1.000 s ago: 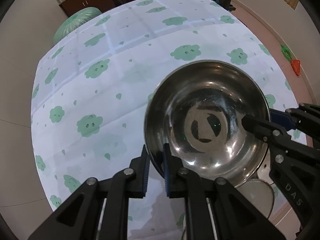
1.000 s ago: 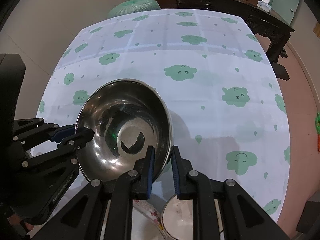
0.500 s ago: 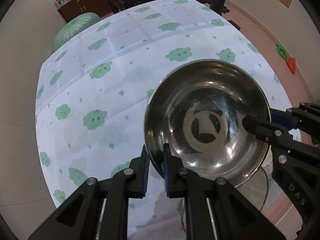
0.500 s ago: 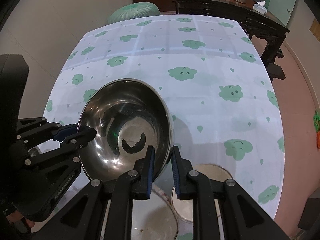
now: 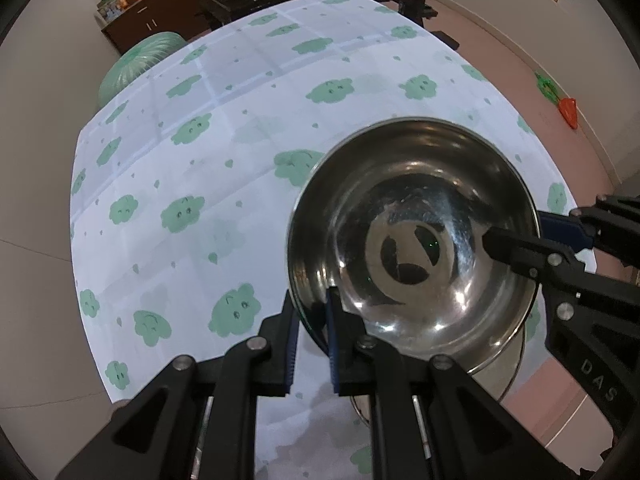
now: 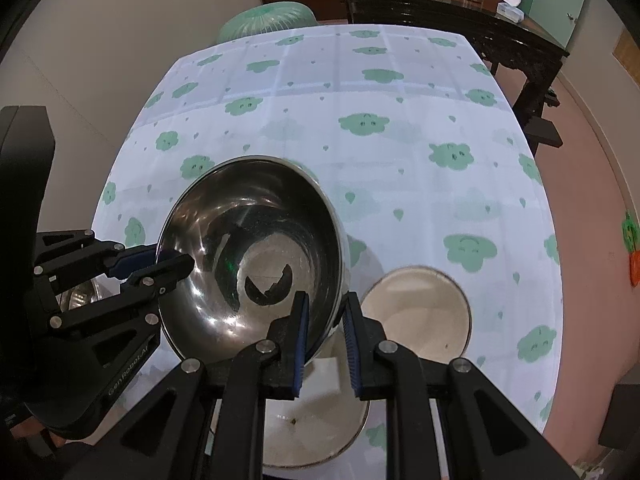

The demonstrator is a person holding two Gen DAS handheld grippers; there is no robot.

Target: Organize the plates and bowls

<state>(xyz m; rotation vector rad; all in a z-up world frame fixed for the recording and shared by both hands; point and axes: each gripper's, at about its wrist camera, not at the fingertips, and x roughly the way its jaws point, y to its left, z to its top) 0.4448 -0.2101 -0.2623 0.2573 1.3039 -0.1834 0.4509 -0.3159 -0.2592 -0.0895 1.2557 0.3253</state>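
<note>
A large steel bowl (image 5: 412,240) (image 6: 256,260) hangs above the table, held by both grippers. My left gripper (image 5: 313,324) is shut on its near-left rim; in the right wrist view it (image 6: 160,260) grips the bowl's left edge. My right gripper (image 6: 325,320) is shut on the bowl's near-right rim; in the left wrist view it (image 5: 516,240) grips the right edge. Below lie a cream enamel bowl (image 6: 420,316) and a white plate (image 6: 316,432), partly hidden by the fingers. A small steel bowl (image 6: 80,294) sits behind the left gripper.
The table wears a white cloth with green cloud prints (image 5: 240,120) (image 6: 400,100). A green stool (image 6: 264,18) stands at its far end. A dark wooden sideboard (image 6: 460,12) with a kettle stands at the back right. The table edge is close on the right (image 6: 556,320).
Both grippers have lifted the steel bowl higher and pulled back a little. The cream bowl and the white plate below have come into fuller view.
</note>
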